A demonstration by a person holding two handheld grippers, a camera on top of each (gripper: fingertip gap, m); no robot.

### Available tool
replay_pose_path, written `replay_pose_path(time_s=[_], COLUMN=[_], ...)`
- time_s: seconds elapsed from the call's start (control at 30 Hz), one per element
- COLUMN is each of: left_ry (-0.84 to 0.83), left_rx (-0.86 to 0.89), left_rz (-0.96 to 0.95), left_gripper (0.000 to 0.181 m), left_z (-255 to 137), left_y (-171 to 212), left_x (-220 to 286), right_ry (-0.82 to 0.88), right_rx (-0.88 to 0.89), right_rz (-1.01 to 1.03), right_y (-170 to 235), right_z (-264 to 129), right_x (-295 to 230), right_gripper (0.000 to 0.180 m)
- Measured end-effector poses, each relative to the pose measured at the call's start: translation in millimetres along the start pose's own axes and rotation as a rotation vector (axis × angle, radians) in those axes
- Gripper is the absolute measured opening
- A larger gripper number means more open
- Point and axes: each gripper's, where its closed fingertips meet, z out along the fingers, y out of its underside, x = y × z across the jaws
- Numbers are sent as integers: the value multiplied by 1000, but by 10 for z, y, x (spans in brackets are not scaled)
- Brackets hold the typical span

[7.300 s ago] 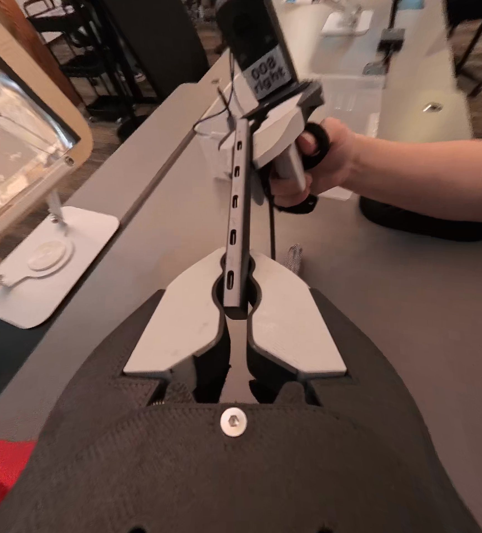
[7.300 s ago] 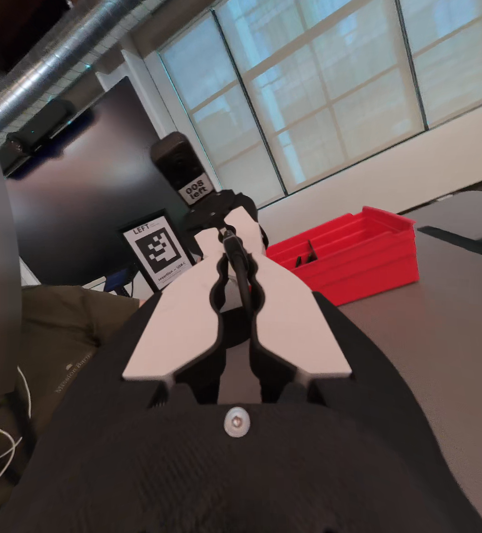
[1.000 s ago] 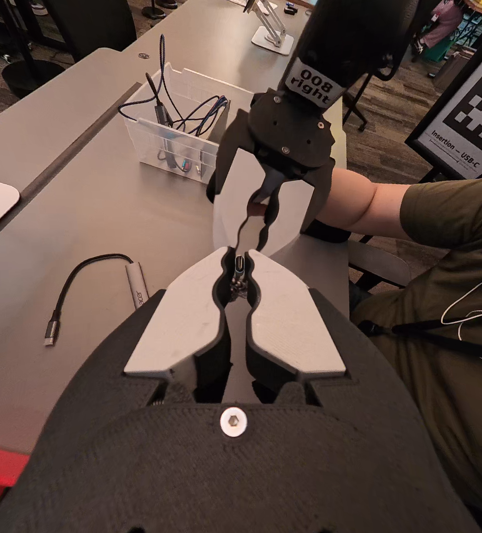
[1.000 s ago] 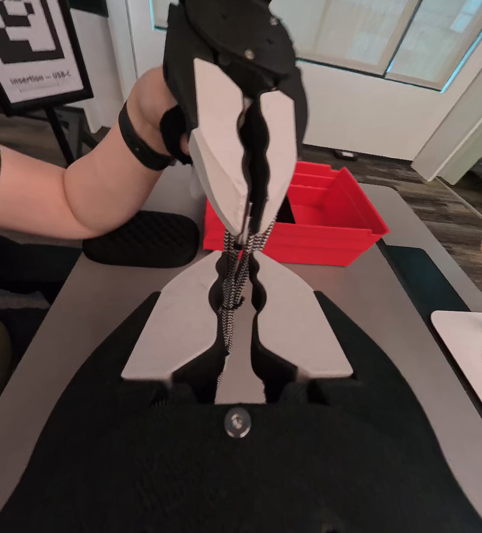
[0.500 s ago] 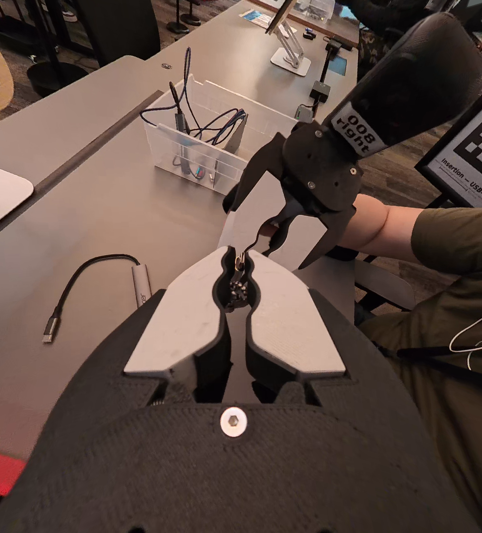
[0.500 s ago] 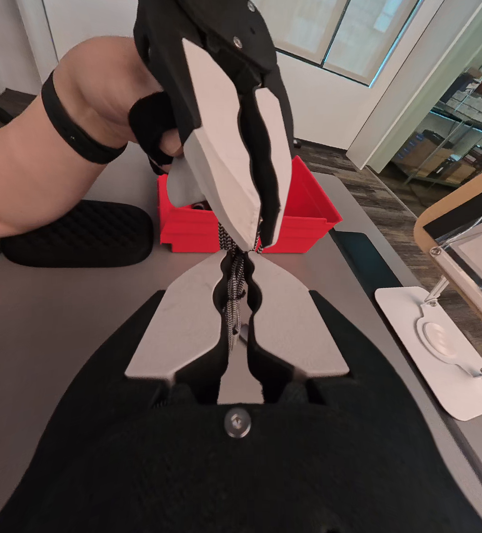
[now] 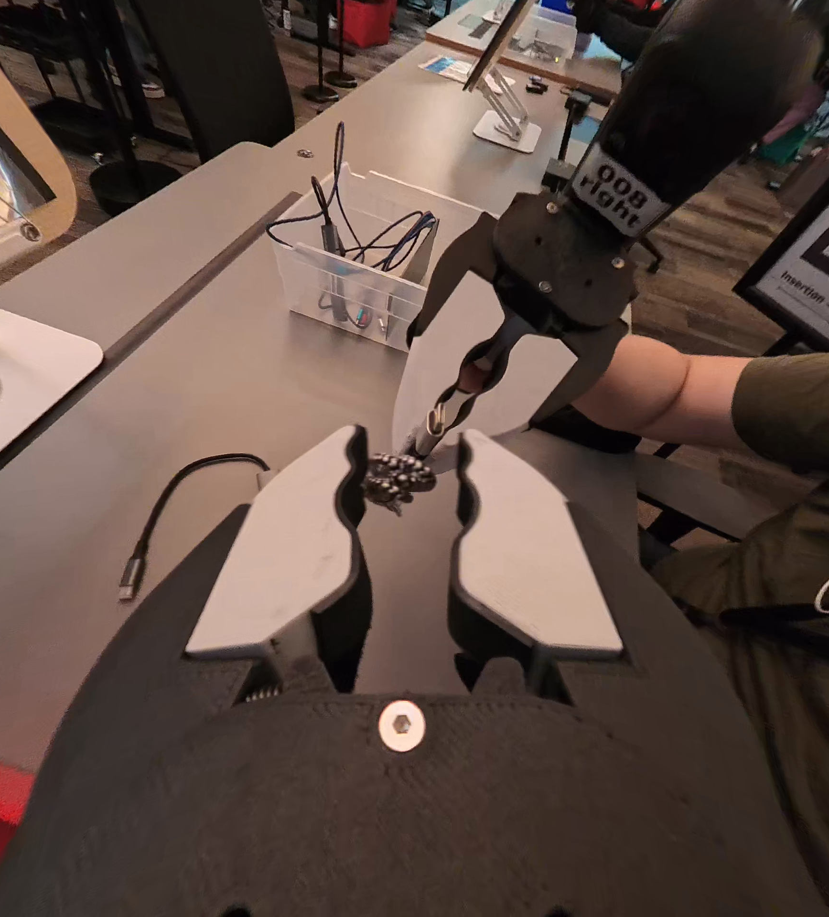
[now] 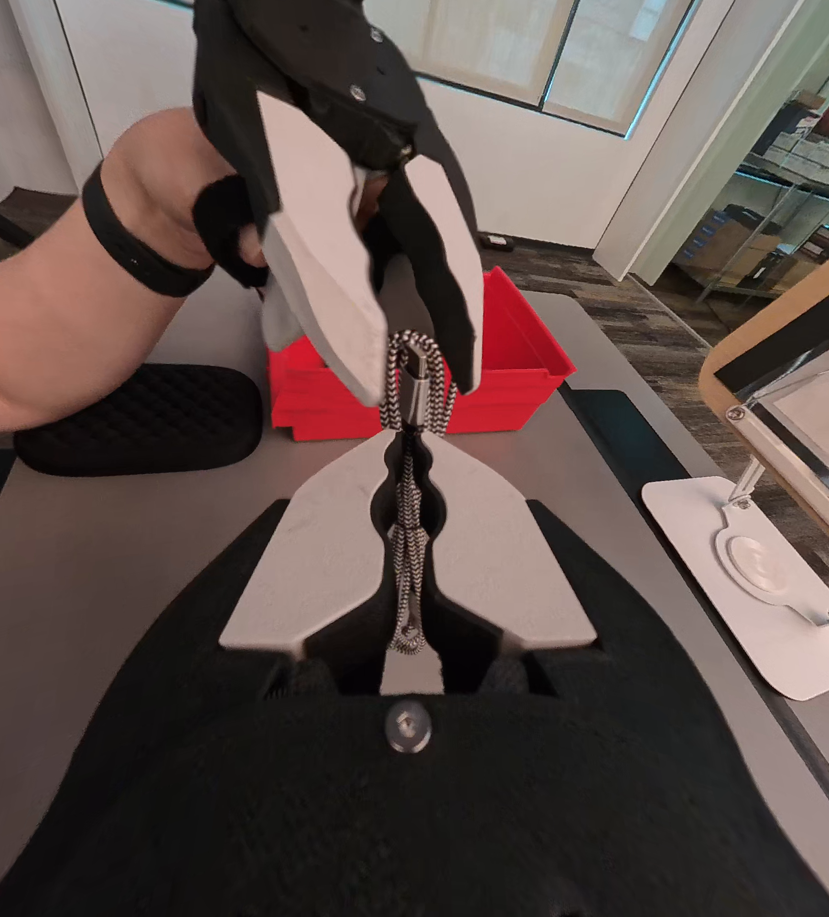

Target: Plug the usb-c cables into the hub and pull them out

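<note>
**Cable bundle clamped in right gripper, left gripper spread**

Right gripper (image 8: 410,436) closed on a braided black-and-white cable (image 8: 407,521), folded into a bundle and pinched between the fingers along most of the length of them. Metal plug (image 8: 417,392) poking out past the fingertips, with loops of cable on both sides of it. Tail of the bundle hanging back toward the gripper base.

Left gripper (image 7: 410,449) spread wide, holding nothing. Seen from the right wrist view, pointing down from above, with the plug and the cable loops sitting in the gap between its tips. Cannot tell whether either tip touches the cable. From the left wrist view, the bunched cable (image 7: 397,479) lying just beside the left finger (image 7: 298,541), well clear of the other one, and the plug (image 7: 434,426) angled up into the right gripper (image 7: 444,422).

Hub (image 7: 261,479) flat on the grey table (image 7: 194,377), mostly hidden behind the left finger, black lead curling away to a loose plug (image 7: 129,585) near the table edge. Nothing plugged into what shows of it.

Farther back, a clear bin (image 7: 352,283) holding more cables. Red bin (image 8: 516,377) at the other end of the table, beyond both grippers. Black padded rest (image 8: 139,417) under the person's forearm.
</note>
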Motion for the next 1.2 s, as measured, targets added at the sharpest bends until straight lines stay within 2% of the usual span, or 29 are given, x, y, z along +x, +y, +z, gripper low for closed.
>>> replay_pose_path(time_s=[0.03, 0.07, 0.33, 0.4, 0.53, 0.7, 0.77, 0.87, 1.03, 1.07, 1.13, 1.2], left_ry=[-13, -14, 52, 32, 13, -15, -28, -54, 26, 56, 148, 254], left_rx=[-6, -7, 43, 45, 55, -10, -32, -46, 26, 54, 112, 169], left_rz=[20, 33, 22, 56, 88, 145, 172, 200, 96, 59, -18, -80], left_gripper=[21, 20, 22, 26, 23, 23, 6, 6, 6, 6, 6, 6], left_z=[16, 21, -8, 29, 79, 168, 198, 213, 139, 107, 29, -59], left_y=[11, 14, -41, -54, -66, 41, 72, 78, -48, -88, -170, -256], left_x=[-11, -10, 36, 45, 37, 13, 7, -9, 72, 94, 172, 276], right_ry=[1, 5, -30, -7, 24, 52, 69, 73, 34, 28, 39, 59], right_rx=[-14, -19, 39, 14, -51, -152, -185, -192, -84, -47, 66, 250], right_rz=[-9, -12, 87, 57, -9, -92, -122, -131, -202, -237, -310, -366], right_y=[14, 20, -98, -81, -27, 104, 159, 176, 18, -46, -234, -483], right_z=[-2, -8, -161, -165, -142, -90, -75, -68, -160, -215, -370, -579], right_x=[-2, 8, 87, 96, 75, 57, 73, 87, 44, 33, 32, 15], right_gripper=[3, 3, 3, 3, 3, 3, 3, 3, 6, 11, 26, 31])
